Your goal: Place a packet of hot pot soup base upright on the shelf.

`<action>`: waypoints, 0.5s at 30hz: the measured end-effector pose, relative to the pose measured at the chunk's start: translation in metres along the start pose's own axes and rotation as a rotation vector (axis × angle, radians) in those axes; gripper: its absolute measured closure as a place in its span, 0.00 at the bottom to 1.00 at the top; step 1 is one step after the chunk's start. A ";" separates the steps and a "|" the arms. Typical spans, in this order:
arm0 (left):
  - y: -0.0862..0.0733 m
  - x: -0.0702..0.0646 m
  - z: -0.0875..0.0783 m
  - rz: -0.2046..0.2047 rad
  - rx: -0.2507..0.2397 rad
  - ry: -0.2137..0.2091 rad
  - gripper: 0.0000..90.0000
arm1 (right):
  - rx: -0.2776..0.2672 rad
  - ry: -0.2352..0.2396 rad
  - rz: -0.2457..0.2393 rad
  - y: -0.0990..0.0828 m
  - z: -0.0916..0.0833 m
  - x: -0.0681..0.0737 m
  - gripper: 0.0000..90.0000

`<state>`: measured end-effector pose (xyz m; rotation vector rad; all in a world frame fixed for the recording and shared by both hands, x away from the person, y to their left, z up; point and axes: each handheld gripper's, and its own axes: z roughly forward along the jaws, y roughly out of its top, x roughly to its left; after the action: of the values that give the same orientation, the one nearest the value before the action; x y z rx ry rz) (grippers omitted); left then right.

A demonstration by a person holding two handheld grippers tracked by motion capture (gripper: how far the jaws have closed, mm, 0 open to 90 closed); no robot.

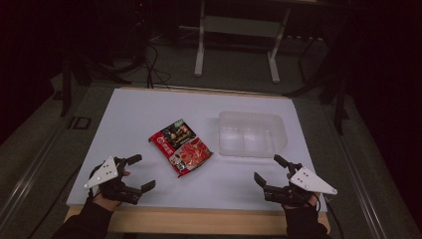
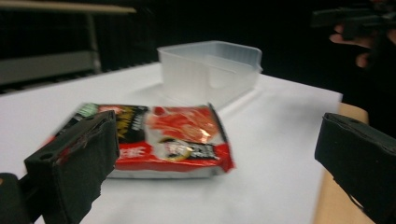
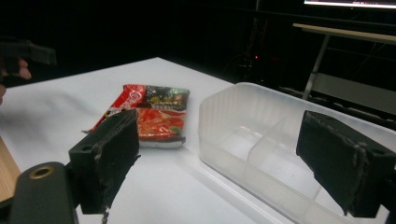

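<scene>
With both grippers, left (image 1: 139, 173) and right (image 1: 266, 171), spread wide and holding nothing at the near edge, the packet (image 1: 180, 148) lies mid-table, just left of the bin (image 1: 278, 130). I'd worry it's flat and slick, so 1 jaw could just shove it.

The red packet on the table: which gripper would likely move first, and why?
Probably the left gripper eases forward to the red packet: its jaws are open and aimed at the packet, which lies flat and untouched beside the empty clear container.
</scene>
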<state>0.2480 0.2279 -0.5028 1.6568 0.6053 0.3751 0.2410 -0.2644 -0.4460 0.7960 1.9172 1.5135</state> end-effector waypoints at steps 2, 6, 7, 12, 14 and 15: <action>0.004 -0.005 0.004 -0.020 0.066 -0.031 0.01 | -0.005 -0.013 -0.008 0.001 -0.001 0.002 0.15; 0.008 -0.016 0.009 -0.011 0.104 -0.098 0.01 | -0.008 -0.006 -0.016 0.002 -0.001 0.003 0.15; 0.010 -0.019 0.010 0.004 0.109 -0.099 0.01 | -0.009 -0.007 -0.020 0.002 -0.001 0.003 0.15; 0.021 -0.022 0.014 0.032 0.119 -0.106 0.01 | -0.010 -0.011 -0.021 0.003 -0.001 0.005 0.15; 0.025 -0.019 0.015 0.035 0.108 -0.090 0.01 | -0.009 -0.010 -0.014 0.003 -0.001 0.005 0.15; 0.028 -0.018 0.015 0.033 0.103 -0.081 0.01 | -0.008 -0.008 -0.010 0.003 -0.001 0.005 0.15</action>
<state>0.2466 0.2030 -0.4761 1.7740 0.5448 0.3037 0.2372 -0.2607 -0.4431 0.7866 1.9053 1.5090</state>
